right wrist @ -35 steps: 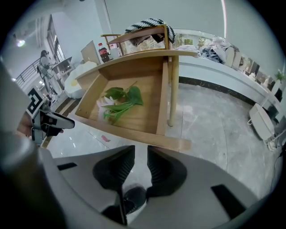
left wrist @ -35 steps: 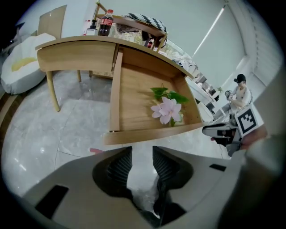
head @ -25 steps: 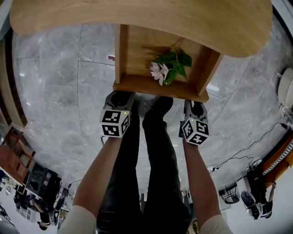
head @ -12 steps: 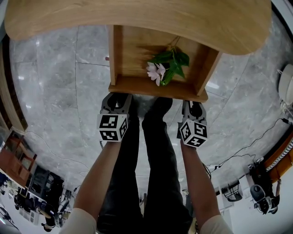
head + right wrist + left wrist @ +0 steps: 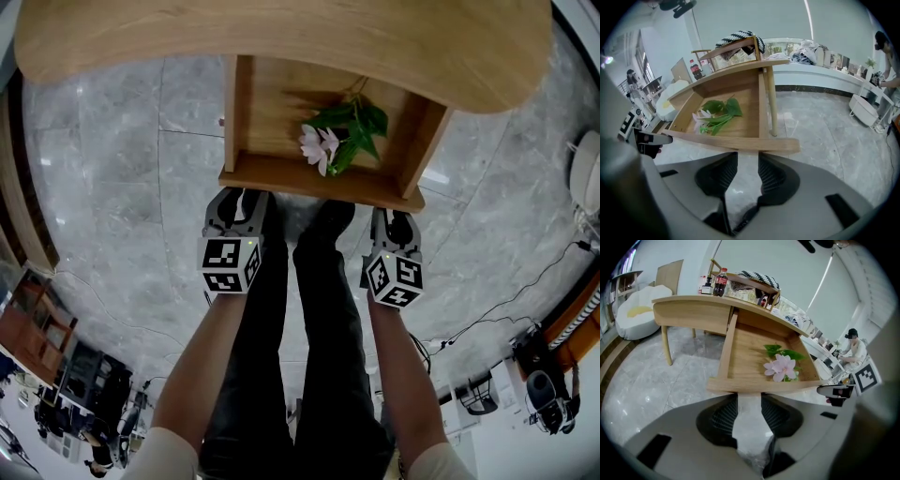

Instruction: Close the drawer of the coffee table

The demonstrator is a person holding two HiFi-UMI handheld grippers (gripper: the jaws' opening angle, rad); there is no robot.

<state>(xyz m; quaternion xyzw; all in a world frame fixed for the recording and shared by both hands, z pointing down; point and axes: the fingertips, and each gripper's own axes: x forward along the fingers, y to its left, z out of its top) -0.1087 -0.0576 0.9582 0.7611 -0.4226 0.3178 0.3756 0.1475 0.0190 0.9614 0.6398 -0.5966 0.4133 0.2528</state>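
The drawer [image 5: 319,183] stands pulled out from under the counter [image 5: 281,37], with a flower sprig [image 5: 337,136] inside. It looks rigid and light, so a flat push on its front board should do. The left claw [image 5: 239,199] and right claw [image 5: 396,217] sit at that board, jaws apart and empty; the right's jaws have just widened slightly. Only the left gripper view shows a cola bottle [image 5: 721,282] on the counter.

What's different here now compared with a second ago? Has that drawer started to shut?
Hardly anything. The right gripper has just opened its jaws slightly further, with nothing between them. The rest is as before: both it and the left gripper, also open, stay at the front board of the drawer, which is still pulled out, and the pink flower still lies inside.
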